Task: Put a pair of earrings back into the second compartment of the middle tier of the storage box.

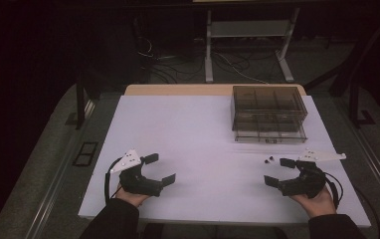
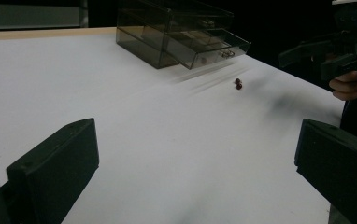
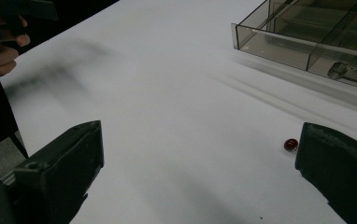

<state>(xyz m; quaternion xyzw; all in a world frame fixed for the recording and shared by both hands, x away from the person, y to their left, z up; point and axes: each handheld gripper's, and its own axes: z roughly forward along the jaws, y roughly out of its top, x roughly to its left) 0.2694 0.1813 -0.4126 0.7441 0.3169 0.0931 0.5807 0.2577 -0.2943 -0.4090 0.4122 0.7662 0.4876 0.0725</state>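
Two small dark red beads (image 1: 268, 160) lie on the white table top (image 1: 198, 134), in front of a smoky clear drawer box (image 1: 267, 113) whose bottom drawer is pulled out. The left gripper view shows the beads (image 2: 238, 84) and the box (image 2: 181, 32) far off. One bead (image 3: 290, 144) sits just beside the right gripper's right jaw. My left gripper (image 1: 159, 169) rests at the near left, open, with nothing between its jaws. My right gripper (image 1: 279, 172) rests at the near right, open and empty, just short of the beads.
The open drawer (image 3: 307, 44) has a clear handle and dividers. Behind the table stand a metal frame (image 1: 250, 45) and loose cables on the floor. The table's near edge lies just under both hands.
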